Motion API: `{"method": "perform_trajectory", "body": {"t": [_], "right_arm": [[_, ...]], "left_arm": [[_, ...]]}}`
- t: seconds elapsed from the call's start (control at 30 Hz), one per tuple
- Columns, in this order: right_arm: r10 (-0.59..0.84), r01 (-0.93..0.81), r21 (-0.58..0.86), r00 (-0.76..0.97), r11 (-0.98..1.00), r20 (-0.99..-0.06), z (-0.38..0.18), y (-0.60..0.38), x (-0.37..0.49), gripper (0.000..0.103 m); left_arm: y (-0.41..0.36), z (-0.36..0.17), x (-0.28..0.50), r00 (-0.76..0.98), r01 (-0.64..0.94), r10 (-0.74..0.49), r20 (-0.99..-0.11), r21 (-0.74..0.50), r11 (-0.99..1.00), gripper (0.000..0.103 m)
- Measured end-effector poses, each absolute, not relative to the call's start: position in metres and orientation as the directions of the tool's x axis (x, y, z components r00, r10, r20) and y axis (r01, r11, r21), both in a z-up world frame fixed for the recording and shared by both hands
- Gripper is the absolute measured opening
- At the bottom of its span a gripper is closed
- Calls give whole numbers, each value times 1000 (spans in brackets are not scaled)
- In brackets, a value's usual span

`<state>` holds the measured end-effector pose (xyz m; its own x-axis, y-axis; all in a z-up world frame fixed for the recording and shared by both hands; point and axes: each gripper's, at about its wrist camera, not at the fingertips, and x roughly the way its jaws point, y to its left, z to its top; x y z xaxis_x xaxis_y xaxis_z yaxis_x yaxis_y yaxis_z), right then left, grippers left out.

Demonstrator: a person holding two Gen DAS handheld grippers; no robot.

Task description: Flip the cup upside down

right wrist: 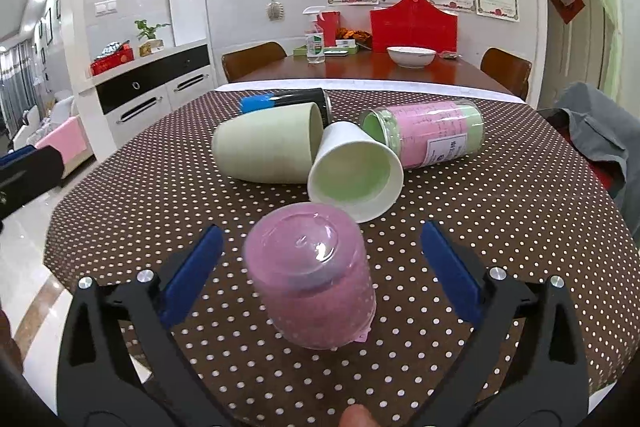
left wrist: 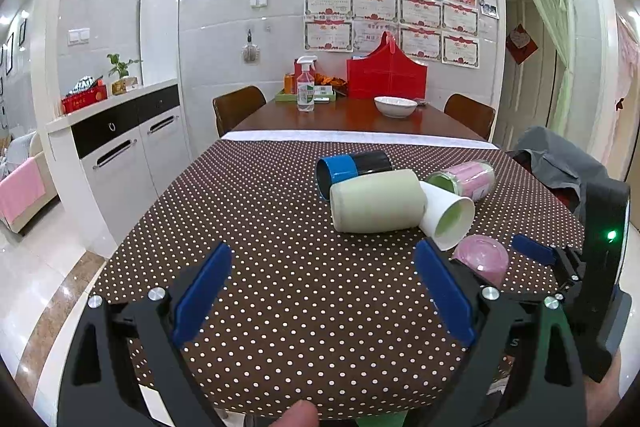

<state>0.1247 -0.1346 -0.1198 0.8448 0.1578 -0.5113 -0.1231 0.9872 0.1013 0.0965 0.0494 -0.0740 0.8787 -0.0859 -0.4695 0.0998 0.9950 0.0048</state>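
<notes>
Pink cup (right wrist: 310, 277) sits base-up on the dotted cloth, centre-bottom of the right wrist view, w/ right gripper (right wrist: 320, 269) jaws wide apart around it, not touching. Flip looks done. Left gripper (left wrist: 322, 297) open too, holding nothing.

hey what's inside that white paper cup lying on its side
The white paper cup faces the right camera: its pale green inner wall shows, with nothing visible inside. The very bottom is in shade, so not fully clear.

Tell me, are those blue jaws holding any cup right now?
No. The pink cup stands upside down between the right gripper's open jaws, untouched; the left gripper is open, empty.
</notes>
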Motion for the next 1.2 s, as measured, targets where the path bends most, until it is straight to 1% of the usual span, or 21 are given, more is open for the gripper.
{"method": "perform_trajectory", "body": {"t": [0.33, 0.57, 0.73, 1.03, 1.2], "right_arm": [[161, -125, 110, 879, 986, -448, -84, -142, 102, 97], [98, -67, 94, 920, 993, -380, -39, -151, 79, 97], [43, -7, 99, 930, 995, -365, -11, -165, 63, 97], [-42, 71, 76, 942, 995, -332, 1, -182, 26, 97], [-51, 74, 61, 949, 995, -310, 4, -178, 11, 97]], "left_arm": [[40, -59, 79, 898, 102, -90, -431, 7, 995, 92], [37, -44, 64, 916, 89, -79, -393, 5, 996, 92], [31, -32, 49, 931, 80, -65, -360, 26, 996, 92], [23, -10, 25, 949, 80, -58, -311, 60, 995, 92], [20, -2, 13, 955, 86, -65, -288, 61, 994, 92]]}}
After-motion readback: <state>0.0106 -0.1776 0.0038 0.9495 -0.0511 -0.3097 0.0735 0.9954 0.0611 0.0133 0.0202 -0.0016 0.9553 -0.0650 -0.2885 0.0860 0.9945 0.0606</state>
